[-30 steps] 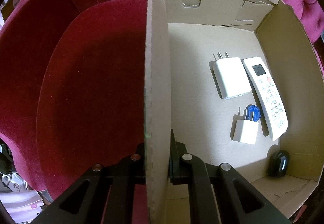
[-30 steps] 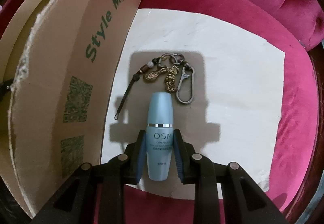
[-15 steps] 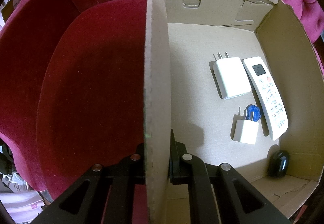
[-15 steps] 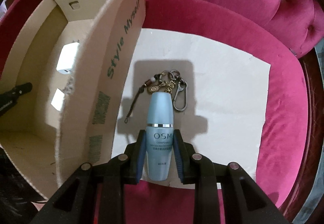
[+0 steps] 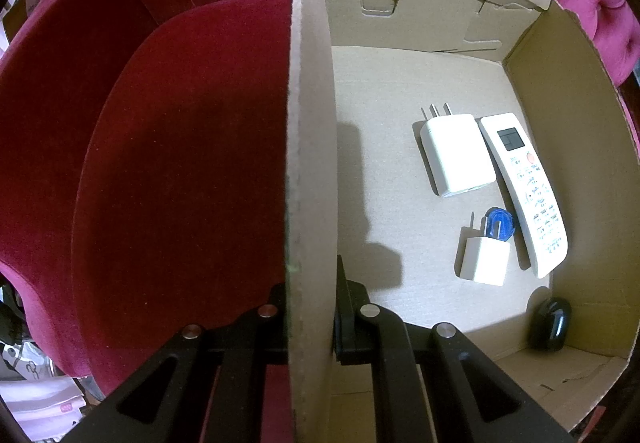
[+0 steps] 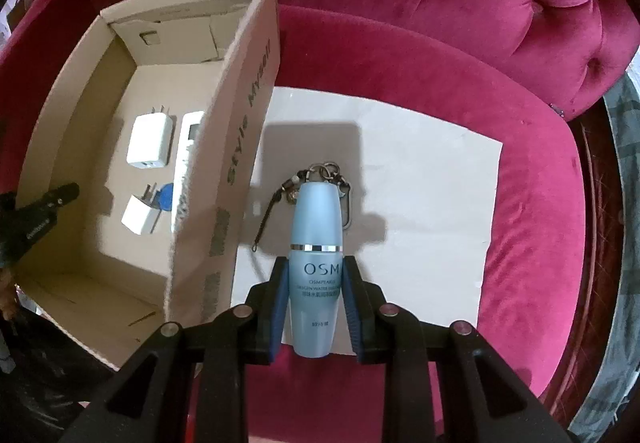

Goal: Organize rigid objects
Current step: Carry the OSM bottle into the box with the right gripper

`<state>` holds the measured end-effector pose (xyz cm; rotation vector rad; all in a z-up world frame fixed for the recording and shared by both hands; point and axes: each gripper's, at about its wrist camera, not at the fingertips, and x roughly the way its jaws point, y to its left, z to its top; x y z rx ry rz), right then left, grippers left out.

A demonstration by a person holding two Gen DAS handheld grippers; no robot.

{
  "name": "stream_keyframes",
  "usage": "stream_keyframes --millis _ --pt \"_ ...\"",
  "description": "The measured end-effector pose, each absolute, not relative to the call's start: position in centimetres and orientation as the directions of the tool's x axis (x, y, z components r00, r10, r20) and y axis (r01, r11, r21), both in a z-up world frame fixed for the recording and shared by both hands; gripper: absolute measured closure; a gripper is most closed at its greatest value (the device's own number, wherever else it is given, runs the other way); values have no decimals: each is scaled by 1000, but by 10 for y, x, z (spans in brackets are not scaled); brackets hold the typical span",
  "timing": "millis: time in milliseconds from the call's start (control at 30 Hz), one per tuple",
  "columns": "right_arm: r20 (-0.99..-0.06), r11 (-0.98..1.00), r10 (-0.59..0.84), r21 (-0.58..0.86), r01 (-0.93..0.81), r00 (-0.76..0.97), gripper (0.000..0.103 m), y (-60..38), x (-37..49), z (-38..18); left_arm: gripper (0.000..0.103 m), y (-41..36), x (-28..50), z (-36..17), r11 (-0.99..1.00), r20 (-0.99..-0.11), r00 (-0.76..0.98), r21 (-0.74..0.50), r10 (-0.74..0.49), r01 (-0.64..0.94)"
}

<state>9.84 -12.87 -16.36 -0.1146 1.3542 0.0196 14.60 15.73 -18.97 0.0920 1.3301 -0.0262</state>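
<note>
1. Where the right gripper [image 6: 316, 307] holds it, we see the bottle [image 6: 316, 263] clamped between both blue fingers [image 6: 279, 307], its long axis running along them, rounded cap pointing away from the camera, base toward it.
2. The bottle hangs over the white sheet [image 6: 420, 203] on the red chair [image 6: 520, 223], just right of the box [image 6: 224, 203].
3. Its cap hides most of the keychain [image 6: 324, 173] on the sheet; only rings, a clasp edge and a cord show.
4. The left gripper [image 5: 312, 315] is closed on the box wall [image 5: 310, 163], which covers its fingertips.
5. Inside lie two chargers [image 5: 456, 159], a remote [image 5: 528, 195] and a black item [image 5: 552, 323] we cannot identify; a blue thing [image 5: 498, 223] is half hidden.
</note>
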Motion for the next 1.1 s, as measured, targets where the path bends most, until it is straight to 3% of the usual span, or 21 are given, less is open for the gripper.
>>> stream_keyframes --millis 800,1100 --pt "-959 991 -53 -85 -101 280 76 -96 125 -92 93 158 146 -189 996 -971 239 52 33 73" --pt "-956 985 -17 -66 -160 292 76 -62 141 -93 93 159 146 -188 996 -971 239 50 31 72"
